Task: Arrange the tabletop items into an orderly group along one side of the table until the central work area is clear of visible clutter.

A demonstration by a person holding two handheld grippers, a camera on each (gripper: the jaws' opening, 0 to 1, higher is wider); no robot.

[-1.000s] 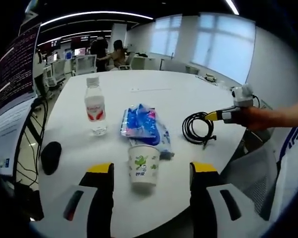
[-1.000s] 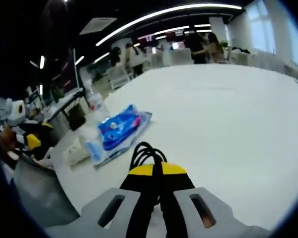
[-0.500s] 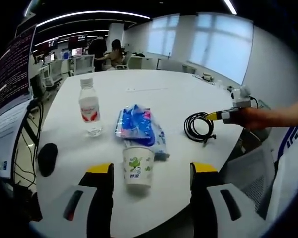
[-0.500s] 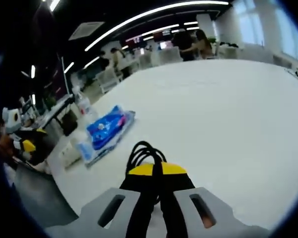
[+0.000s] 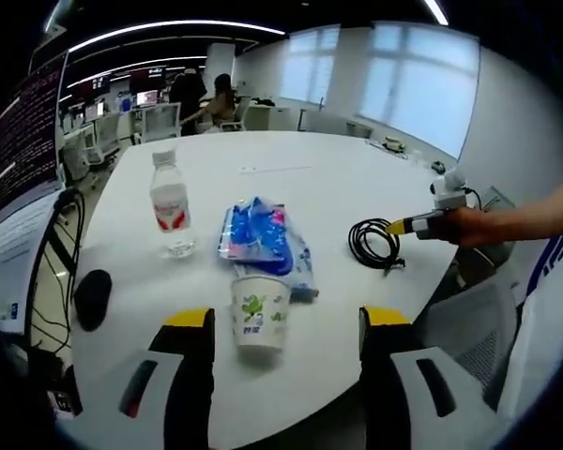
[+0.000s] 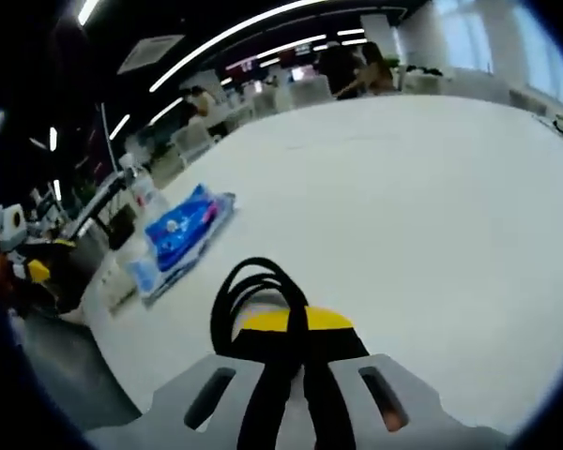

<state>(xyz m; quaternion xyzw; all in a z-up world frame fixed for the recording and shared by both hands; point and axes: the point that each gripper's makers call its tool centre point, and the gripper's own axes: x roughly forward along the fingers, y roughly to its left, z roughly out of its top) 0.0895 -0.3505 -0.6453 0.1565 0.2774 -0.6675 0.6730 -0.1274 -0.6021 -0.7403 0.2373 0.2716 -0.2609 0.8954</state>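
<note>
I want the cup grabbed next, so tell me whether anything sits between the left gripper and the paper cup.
Nothing visible does. The paper cup stands upright just ahead of the open left gripper, with bare table between them. The blue packet lies behind the cup, and the bottle stands off to one side.

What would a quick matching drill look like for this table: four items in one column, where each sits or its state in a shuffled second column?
Items
1. paper cup
2. water bottle
3. black cable coil
4. blue packet

Places or states
A. lying flat mid-table
B. clamped in the right tongs
C. upright, capped, beside the packet
D. standing between the open left tongs

Pairs: 1-D, 2-C, 3-B, 4-A
</note>
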